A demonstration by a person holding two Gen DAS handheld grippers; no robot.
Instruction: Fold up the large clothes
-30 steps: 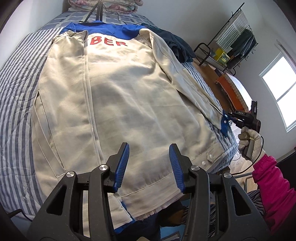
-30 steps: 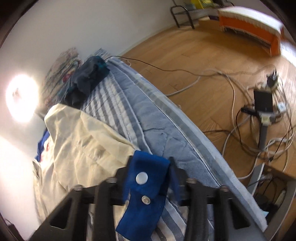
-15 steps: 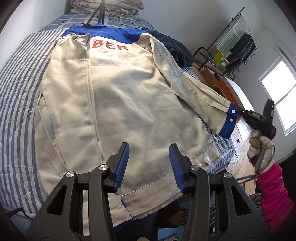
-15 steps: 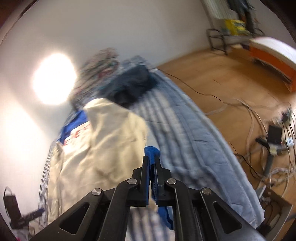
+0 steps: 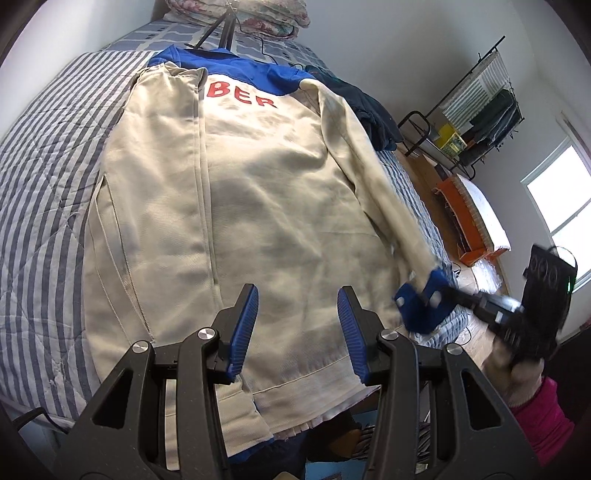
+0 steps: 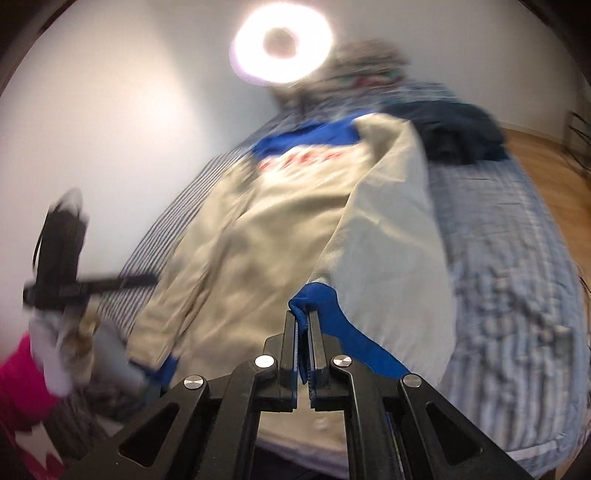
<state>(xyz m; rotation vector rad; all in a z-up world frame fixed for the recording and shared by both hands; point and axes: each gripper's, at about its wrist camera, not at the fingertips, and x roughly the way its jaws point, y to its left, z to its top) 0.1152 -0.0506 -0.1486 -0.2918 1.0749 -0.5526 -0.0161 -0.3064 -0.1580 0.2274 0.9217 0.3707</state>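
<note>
A cream jacket [image 5: 258,206] with a blue yoke and red letters lies flat on the striped bed [image 5: 44,177]. My left gripper [image 5: 297,295] hangs open just above the hem, nothing between its blue pads. My right gripper [image 5: 448,295] is shut on the blue cuff [image 5: 421,306] of the right sleeve [image 5: 373,177] and holds it lifted over the jacket's right edge. In the right wrist view the cuff [image 6: 332,314] is pinched between the jaws of the right gripper [image 6: 303,319], and the sleeve [image 6: 391,221] runs up to the shoulder. The left gripper [image 6: 151,277] shows blurred at the left.
A dark navy garment [image 5: 369,110] lies bunched on the bed beside the jacket's shoulder. Pillows [image 5: 240,14] and a tripod [image 5: 221,33] are at the bed's head. A clothes rack [image 5: 480,110], an orange-sided bench [image 5: 476,221] and wooden floor [image 6: 554,177] lie beyond the right edge. A ring light [image 6: 282,48] glares.
The right gripper closed on the blue cuff, rolled upright and carried it up from the bed's right edge toward the jacket's body. The left gripper stayed over the hem.
</note>
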